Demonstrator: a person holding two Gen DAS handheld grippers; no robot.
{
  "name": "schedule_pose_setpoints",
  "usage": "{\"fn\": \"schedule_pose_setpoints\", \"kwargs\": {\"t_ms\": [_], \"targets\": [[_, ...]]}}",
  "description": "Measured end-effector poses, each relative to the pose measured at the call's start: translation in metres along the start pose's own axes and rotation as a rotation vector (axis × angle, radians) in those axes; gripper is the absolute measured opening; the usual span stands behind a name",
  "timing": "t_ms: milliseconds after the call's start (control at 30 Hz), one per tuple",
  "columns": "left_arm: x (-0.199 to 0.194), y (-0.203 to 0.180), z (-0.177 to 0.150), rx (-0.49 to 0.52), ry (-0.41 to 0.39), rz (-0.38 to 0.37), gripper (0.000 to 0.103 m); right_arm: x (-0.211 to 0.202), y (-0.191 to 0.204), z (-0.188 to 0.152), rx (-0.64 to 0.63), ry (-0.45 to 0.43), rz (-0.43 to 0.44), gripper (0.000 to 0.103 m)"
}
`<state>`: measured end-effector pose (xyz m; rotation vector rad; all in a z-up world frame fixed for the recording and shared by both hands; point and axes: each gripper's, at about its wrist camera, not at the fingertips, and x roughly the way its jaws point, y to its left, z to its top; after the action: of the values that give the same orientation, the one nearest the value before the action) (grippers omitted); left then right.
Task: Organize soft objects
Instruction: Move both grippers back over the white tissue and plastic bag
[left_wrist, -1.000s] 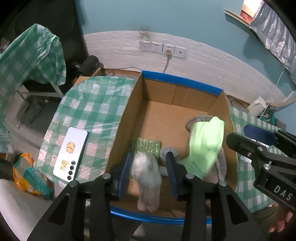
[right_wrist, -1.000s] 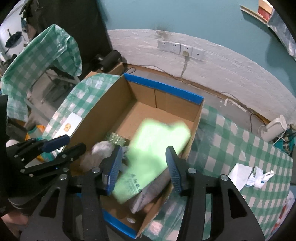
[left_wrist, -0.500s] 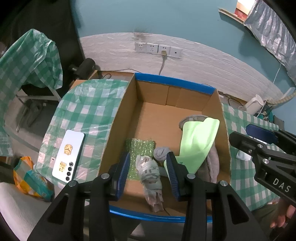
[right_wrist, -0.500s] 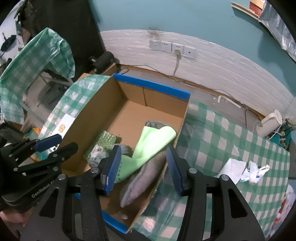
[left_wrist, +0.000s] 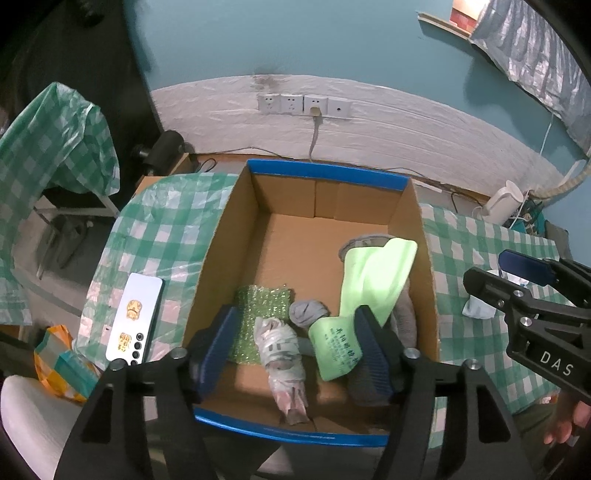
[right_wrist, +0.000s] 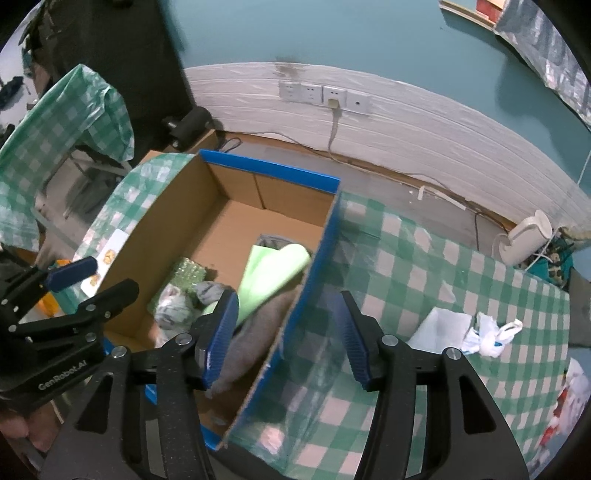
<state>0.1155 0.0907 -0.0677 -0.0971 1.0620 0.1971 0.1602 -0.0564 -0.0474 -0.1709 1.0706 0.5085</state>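
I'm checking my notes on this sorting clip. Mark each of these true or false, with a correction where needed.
1. Both hand-held grippers are open and hold nothing. True: left hand-held gripper, right hand-held gripper.
2. The light green bag lies on the tablecloth. False: it is in the cardboard box.
3. The phone lies outside the box. True.
4. The box has a red rim. False: blue.
5. The green bubble wrap is in the box. True.

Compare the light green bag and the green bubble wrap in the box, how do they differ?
The light green bag is smooth, pale, printed, and leans on the cardboard box's right wall; the green bubble wrap is bumpy, darker and lies flat on the floor, left of it. Both are inside the box.
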Motion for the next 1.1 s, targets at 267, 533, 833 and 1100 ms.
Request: {"fn": "schedule_pose_setpoints", "kwargs": {"t_ms": [267,533,833,1100], "targets": [[-0.002,-0.030,0.005,0.053,-0.002,-0.007,0.076,-0.005,-0.029,-0.007,0.030,0.008,-0.044,0.062],[-0.003,-0.064,0.006,0.107,0.008,-0.031,0.077,-0.011,-0.072,-0.016,0.090,0.014,-0.078,0.064],[0.001,-0.111,0.010,0.178,0.007,-0.051,0.080,-0.009,-0.129,-0.035,0.188,0.041,-0.119,0.065],[0.014,-0.153,0.011,0.249,0.021,-0.058,0.080,-0.007,-0.172,-0.050,0.243,0.055,-0.151,0.065]]}}
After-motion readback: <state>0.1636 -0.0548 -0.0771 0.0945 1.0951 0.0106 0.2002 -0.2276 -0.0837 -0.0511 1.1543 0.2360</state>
